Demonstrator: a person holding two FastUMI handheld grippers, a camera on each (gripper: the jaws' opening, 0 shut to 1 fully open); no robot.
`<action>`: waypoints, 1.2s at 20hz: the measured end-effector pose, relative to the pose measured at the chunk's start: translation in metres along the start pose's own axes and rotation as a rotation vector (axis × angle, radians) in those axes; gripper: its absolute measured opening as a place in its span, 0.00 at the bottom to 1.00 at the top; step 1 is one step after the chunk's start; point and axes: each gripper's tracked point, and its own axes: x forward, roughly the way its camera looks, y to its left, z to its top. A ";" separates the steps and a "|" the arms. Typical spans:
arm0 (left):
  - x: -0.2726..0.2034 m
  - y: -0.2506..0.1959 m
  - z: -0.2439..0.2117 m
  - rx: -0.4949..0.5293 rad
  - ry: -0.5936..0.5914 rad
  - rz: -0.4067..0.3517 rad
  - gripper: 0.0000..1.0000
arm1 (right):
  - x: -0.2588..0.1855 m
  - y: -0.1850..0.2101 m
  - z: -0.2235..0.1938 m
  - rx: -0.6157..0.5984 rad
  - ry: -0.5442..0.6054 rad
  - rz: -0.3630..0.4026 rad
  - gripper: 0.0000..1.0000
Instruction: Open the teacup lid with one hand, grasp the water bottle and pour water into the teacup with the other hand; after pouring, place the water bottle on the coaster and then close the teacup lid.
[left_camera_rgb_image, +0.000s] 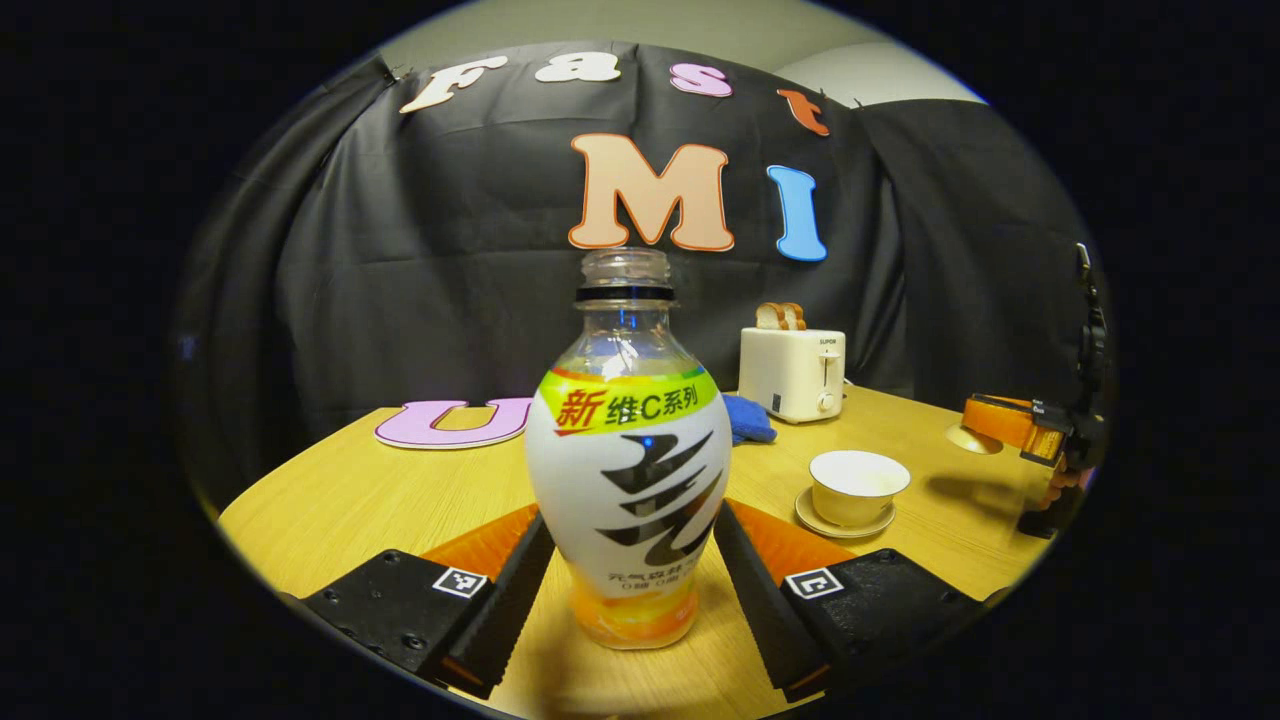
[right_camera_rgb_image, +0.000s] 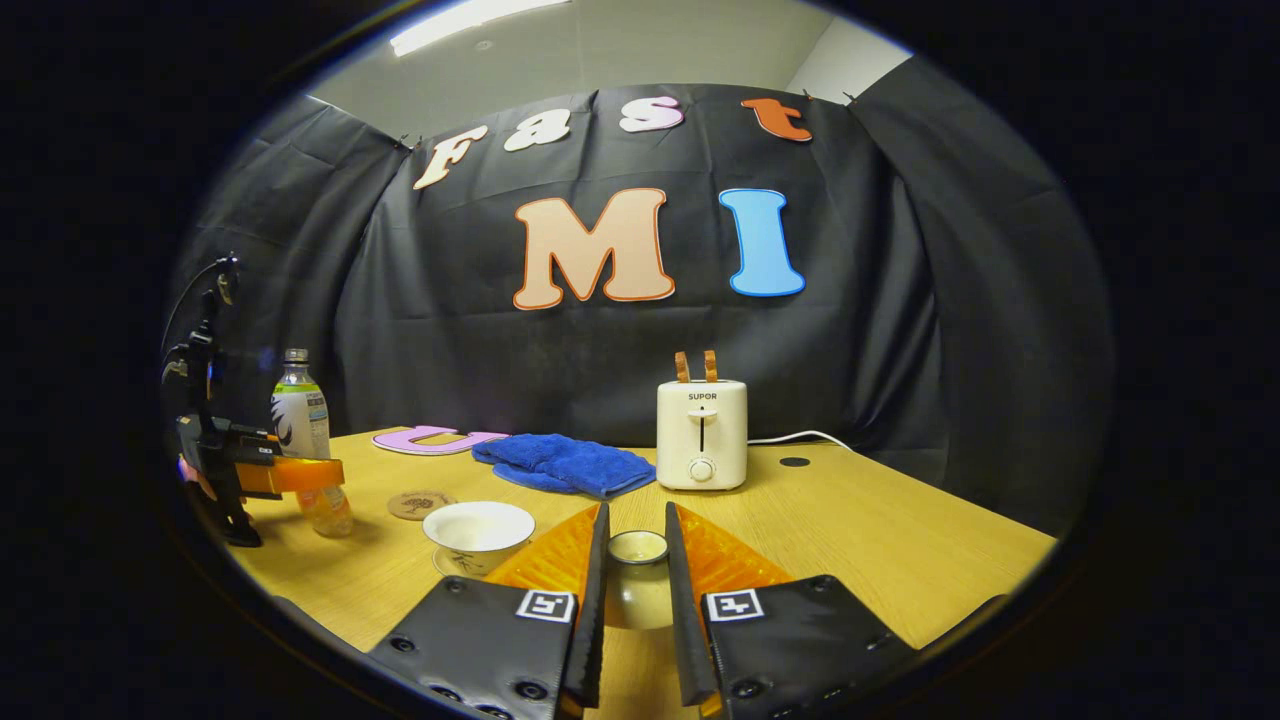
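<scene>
A: So where does the water bottle (left_camera_rgb_image: 628, 470) sit against the fingers?

B: Dead centre between the left gripper (left_camera_rgb_image: 632, 575) fingers, upright, long axis running straight up across them. Its cap is off. Both fingers flank the lower body; they look to touch the sides, though I can't be sure they press.

A: And outward from there?

B: The teacup (left_camera_rgb_image: 858, 486) stands uncovered on its saucer (left_camera_rgb_image: 843, 523), ahead and to the right of those fingers, well apart from the bottle. In the right gripper view the coaster (right_camera_rgb_image: 420, 503) lies on the table (right_camera_rgb_image: 880, 540) between bottle and cup.

A: The other hand?

B: The right gripper (right_camera_rgb_image: 634, 590) is clenched on the teacup lid (right_camera_rgb_image: 637, 575), knob up, fingers close on either side, just right of the cup.

A: Next move, then?

B: I'd judge a lift and a tilt rightward toward the cup; the left gripper is plainly the nearer one.
</scene>
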 end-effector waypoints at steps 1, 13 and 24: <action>0.003 0.000 -0.001 0.000 0.006 0.005 0.92 | 0.000 -0.002 -0.001 0.000 0.000 -0.003 0.34; 0.017 -0.015 -0.002 0.099 0.052 0.073 0.63 | 0.000 -0.028 0.002 -0.002 0.000 -0.050 0.33; 0.045 -0.033 0.046 0.742 0.098 0.165 0.62 | 0.003 -0.049 0.002 -0.004 -0.003 -0.105 0.33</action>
